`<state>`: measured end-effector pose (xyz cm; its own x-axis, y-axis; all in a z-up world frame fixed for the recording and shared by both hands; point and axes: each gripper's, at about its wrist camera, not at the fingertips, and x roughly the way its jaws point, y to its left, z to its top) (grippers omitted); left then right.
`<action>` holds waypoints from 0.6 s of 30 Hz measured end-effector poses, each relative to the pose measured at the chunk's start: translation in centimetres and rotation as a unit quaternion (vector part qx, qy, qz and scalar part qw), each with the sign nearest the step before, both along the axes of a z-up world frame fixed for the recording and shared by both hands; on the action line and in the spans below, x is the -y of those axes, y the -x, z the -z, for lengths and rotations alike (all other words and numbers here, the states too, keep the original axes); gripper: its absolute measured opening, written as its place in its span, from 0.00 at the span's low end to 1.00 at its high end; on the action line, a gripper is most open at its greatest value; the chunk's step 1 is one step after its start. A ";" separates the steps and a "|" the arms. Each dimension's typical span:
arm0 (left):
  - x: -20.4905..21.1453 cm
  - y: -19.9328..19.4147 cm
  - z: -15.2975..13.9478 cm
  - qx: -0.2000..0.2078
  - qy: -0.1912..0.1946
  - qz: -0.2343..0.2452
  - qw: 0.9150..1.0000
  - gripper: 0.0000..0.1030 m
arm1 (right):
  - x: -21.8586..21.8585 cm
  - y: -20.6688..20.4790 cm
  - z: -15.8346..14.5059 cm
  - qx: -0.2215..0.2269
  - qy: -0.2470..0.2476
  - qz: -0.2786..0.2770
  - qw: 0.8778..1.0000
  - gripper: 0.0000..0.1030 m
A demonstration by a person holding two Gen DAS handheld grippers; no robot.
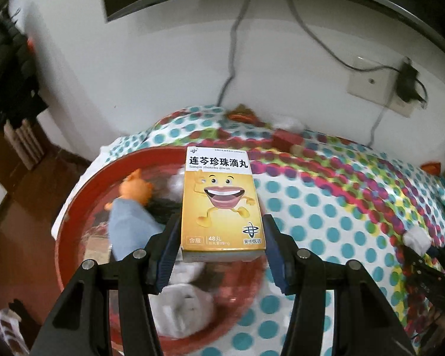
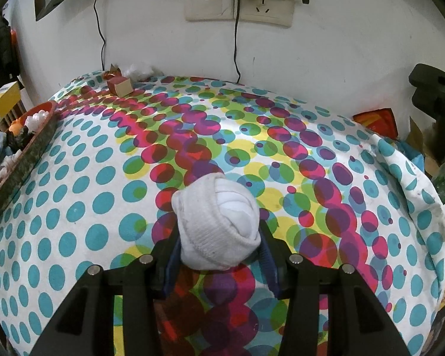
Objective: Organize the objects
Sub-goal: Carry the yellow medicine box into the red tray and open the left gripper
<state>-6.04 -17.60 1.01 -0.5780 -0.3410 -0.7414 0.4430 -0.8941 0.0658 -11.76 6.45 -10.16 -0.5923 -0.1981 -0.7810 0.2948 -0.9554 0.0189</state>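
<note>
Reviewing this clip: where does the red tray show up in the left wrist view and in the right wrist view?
Left wrist: red tray fills lower left, under the held medicine box.
Right wrist: same tray at the far left edge, seen side-on, on the dotted cloth.
Shared landmark: small red block near the wall.

Yellow medicine box, cartoon mouth on its face, white top band with black Chinese text, clamped at its lower sides, upright, raised over red tray. Tray holds orange toy, blue cloth, white bundles; blurred. White rolled sock, knit, balled, pinched at its lower end above dotted cloth.
</note>
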 end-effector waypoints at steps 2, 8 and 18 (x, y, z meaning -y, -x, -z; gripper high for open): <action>1.3 -0.4 0.2 0.000 -0.002 -0.013 1.000 0.49 | 1.5 -0.1 0.0 0.000 -0.002 0.000 1.000 0.47; 5.6 -1.7 0.9 0.001 -0.004 -0.047 0.999 0.49 | 1.9 -0.1 0.1 0.000 -0.002 -0.001 1.000 0.47; 10.2 -3.3 1.8 -0.001 -0.001 -0.078 0.997 0.49 | 2.3 0.0 0.1 0.000 -0.005 -0.002 1.000 0.47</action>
